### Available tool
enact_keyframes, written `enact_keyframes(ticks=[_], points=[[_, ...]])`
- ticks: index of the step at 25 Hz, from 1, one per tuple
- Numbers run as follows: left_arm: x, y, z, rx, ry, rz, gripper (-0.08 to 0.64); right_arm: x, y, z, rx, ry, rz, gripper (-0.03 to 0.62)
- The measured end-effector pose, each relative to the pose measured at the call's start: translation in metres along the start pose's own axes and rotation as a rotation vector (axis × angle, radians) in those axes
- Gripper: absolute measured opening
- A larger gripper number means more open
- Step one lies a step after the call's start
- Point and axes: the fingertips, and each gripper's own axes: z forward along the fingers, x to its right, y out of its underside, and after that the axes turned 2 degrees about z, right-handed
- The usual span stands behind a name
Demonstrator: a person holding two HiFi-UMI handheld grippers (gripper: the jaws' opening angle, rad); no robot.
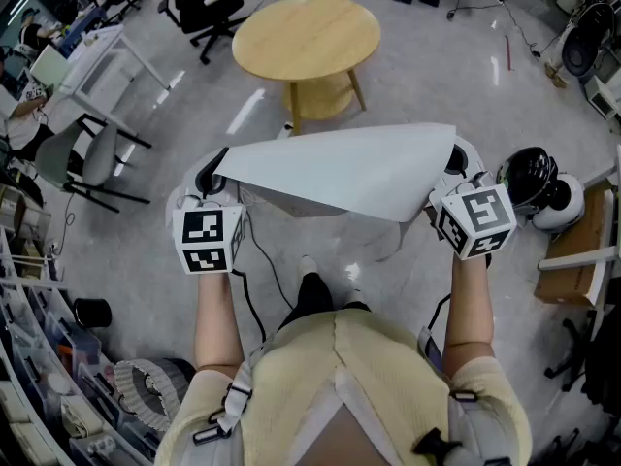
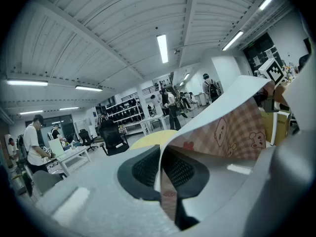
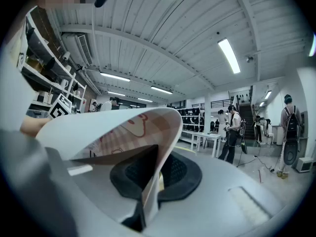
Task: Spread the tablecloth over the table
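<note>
Grey workshop floor lies beneath. Your left gripper (image 1: 213,171) and right gripper (image 1: 454,159) each clamp a tablecloth (image 1: 340,171) corner, holding it stretched mid-frame, evidently for laying flat. It hangs short of the round table (image 1: 306,35), upper centre.

No lettering, number or brand can be read anywhere; the white cubes' black square markers (image 1: 203,227) show only coded patterns.

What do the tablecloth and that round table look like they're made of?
The tablecloth looks like thin coated fabric or vinyl: plain white on top, pink check print underneath, bending in smooth stiff curves. The round table appears to be pale wood or veneer, smooth with a slight sheen.
</note>
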Motion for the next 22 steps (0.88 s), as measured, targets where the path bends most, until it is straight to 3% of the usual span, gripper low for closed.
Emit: enact_keyframes(ticks=[9,14,22], points=[[0.001,0.014,-0.007,-0.007,-0.001,-0.066,0.009,-0.007,0.003,0.002,0.014,-0.024,0.018,0.009],[-0.005,0.028,-0.004,-0.025,0.011,-0.065,0.006,-0.015,-0.004,0.011,0.034,-0.048,0.024,0.009],[-0.026,0.03,0.012,-0.005,0.018,-0.046,0.006,-0.017,-0.012,0.035,0.017,-0.015,0.02,0.009]])
